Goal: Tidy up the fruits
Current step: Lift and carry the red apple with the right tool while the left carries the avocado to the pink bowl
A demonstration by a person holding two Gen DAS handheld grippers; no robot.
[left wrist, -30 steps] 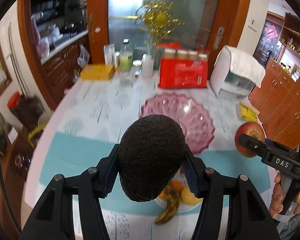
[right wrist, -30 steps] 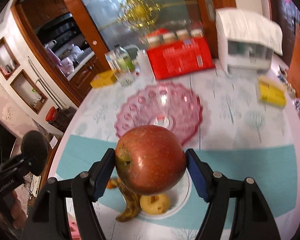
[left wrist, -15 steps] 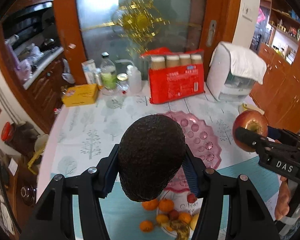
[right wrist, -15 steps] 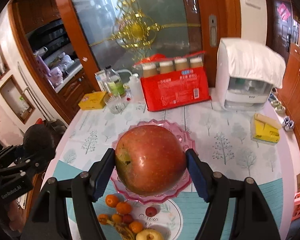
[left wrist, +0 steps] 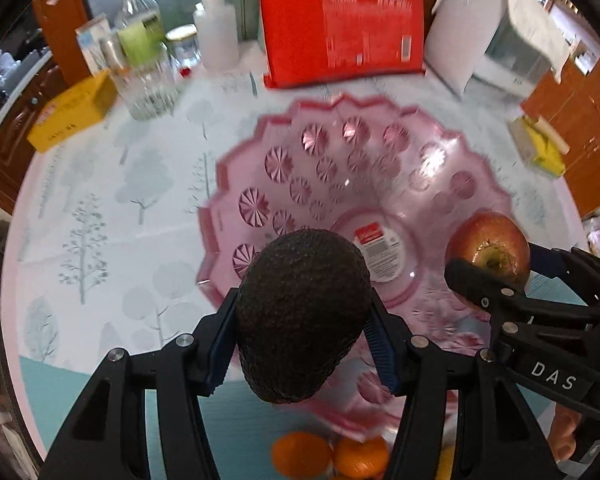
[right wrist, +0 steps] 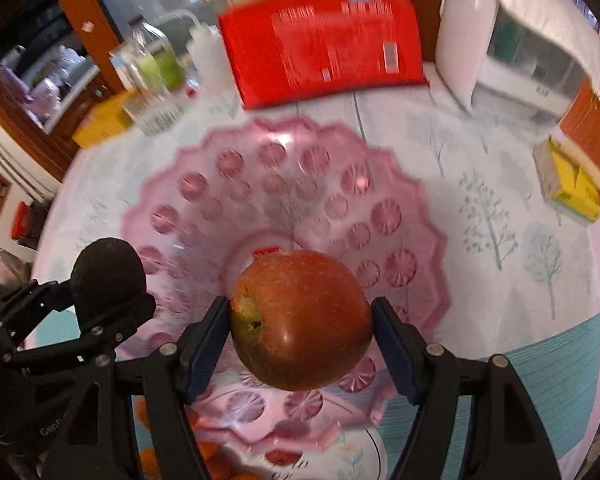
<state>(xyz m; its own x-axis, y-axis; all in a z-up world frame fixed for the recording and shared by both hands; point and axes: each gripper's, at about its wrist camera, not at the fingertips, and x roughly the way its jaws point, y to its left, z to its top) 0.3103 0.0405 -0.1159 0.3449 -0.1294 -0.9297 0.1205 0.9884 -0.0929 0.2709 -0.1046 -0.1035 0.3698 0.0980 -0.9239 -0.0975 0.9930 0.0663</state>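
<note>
Avocado [left wrist: 303, 316] pinched in my left gripper [left wrist: 300, 344], apple [right wrist: 300, 318] in my right gripper [right wrist: 300, 340]. Lower both gently into the pink bowl [left wrist: 260, 148], apart, before easing the jaws off.

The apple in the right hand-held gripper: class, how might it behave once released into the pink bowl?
The apple looks round and glossy, so it would probably roll down the pink bowl toward its centre. It seems firm, keeping its shape between the pads, though a drop might bruise it.
</note>
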